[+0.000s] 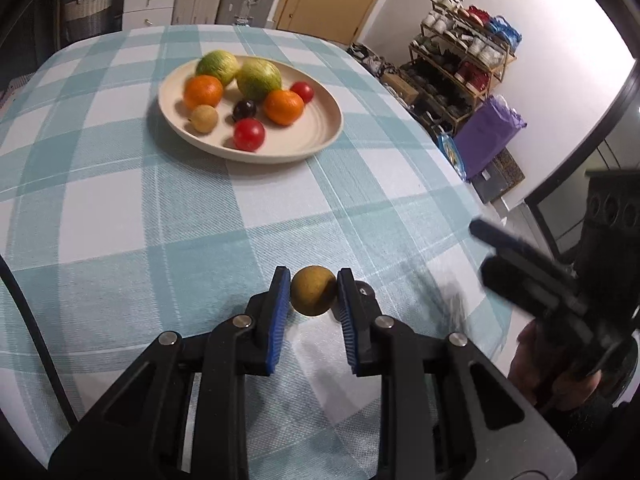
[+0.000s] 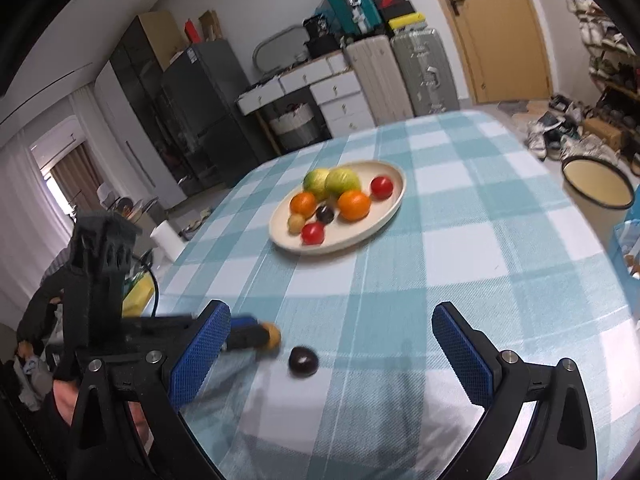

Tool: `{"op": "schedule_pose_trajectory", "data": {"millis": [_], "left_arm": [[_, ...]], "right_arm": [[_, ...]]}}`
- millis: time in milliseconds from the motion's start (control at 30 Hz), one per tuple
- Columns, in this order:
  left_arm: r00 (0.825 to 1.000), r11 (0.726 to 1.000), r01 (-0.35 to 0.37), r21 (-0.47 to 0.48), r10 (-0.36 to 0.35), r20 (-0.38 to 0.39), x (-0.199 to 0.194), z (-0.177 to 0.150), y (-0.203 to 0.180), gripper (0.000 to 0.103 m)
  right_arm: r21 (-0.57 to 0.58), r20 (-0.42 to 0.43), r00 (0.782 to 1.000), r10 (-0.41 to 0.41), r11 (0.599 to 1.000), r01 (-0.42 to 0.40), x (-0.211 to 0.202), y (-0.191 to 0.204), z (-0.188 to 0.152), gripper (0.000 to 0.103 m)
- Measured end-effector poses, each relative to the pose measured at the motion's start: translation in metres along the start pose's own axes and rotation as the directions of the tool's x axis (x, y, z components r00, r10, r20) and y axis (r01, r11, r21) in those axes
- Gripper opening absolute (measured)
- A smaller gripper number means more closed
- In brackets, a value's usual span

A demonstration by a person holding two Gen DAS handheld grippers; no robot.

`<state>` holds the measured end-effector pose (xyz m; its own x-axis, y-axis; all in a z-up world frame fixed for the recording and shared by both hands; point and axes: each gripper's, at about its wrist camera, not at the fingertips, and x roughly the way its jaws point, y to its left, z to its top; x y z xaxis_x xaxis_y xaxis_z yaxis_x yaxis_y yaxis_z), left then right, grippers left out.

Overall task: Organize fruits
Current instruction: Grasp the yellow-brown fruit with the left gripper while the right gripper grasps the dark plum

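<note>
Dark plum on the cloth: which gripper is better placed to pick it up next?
Right. The right gripper is open, with the dark plum between its jaws; the left gripper already holds a small tan fruit.

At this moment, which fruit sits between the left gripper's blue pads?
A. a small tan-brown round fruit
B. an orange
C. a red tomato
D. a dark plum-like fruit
A. In the left wrist view the left gripper is closed on the small tan-brown fruit, while the dark fruit lies loose on the tablecloth before the open right gripper.
</note>
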<state>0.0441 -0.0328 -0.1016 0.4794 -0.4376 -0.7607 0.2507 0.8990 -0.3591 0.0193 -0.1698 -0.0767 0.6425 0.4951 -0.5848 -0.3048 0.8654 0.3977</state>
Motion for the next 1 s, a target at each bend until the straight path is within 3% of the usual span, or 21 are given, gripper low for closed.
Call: {"op": "schedule_pose_trajectory", "data": {"millis": [300,567,733,1000], "left_arm": [[0.999,1.0,0.001,-0.031,0.0,0.045,-0.026,0.002,0.017,0.021],[0.997,0.998,-0.042,-0.043,0.044,0.06,-0.037,0.0,0.027,0.021],[0.997,0.998,-0.049,-0.045,0.052,0.061,-0.038,-0.001,0.03,0.021],[0.997,0.997,-0.058,-0.044,0.061,0.056,-0.036,0.0,0.031,0.021]], "right_arm": [[-0.026,-0.088,0.996,-0.007,1.0,0.005,0.022,0.012,-0.023,0.103],[-0.055,-0.12,0.993,0.006,0.998,-0.013,0.039,0.019,-0.031,0.1],[-0.075,-0.175,0.984,-0.008,0.997,-0.005,0.055,0.025,-0.034,0.071],[-0.154,-0.192,0.98,-0.057,0.988,0.027,0.067,0.033,-0.039,0.029]]}}
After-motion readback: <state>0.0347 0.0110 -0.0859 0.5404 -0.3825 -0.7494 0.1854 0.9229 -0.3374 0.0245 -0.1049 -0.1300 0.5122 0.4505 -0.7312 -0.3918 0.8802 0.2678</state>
